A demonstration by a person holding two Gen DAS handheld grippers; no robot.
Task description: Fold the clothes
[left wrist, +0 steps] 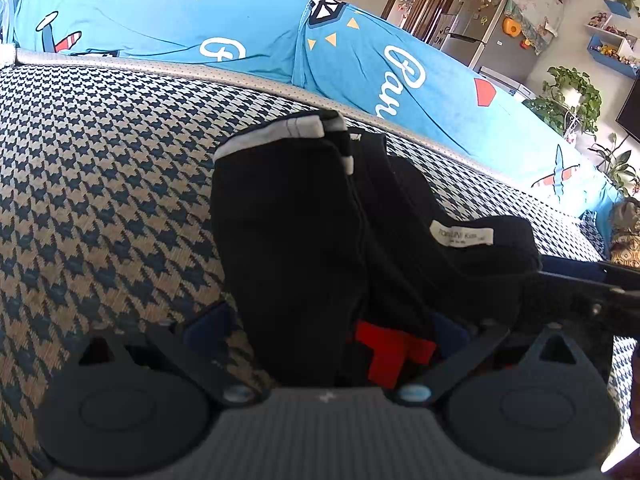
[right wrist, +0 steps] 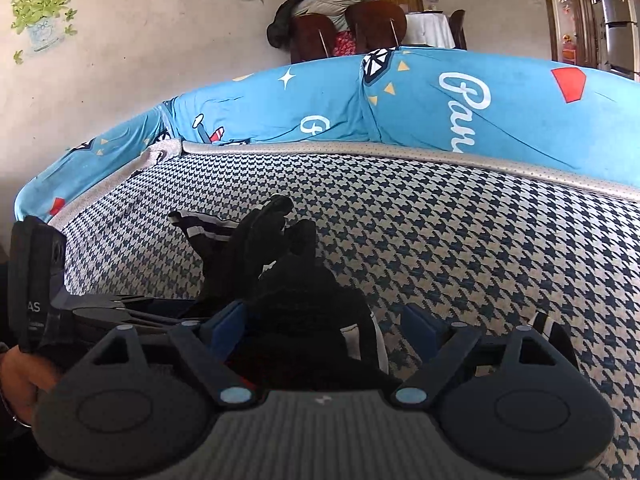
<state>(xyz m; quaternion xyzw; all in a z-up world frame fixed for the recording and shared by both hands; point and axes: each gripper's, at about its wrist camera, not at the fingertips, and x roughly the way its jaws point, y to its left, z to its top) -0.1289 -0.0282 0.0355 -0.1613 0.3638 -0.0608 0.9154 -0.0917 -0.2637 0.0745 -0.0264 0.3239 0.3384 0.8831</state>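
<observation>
Both tongs stand wide: left gripper (left wrist: pixel 326 324) and right gripper (right wrist: pixel 326 322) each around the black garment (left wrist: pixel 296 240), on the sofa (left wrist: pixel 100 168).

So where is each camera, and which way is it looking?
Left wrist: sits on the left gripper, looking along its fingers at the black garment on the checked sofa seat; the right gripper pokes in at the right edge.
Right wrist: sits on the right gripper, facing the same garment; the left gripper and the person's hand show at the left.
Both see the garment, the seat and the blue sofa back.
</observation>
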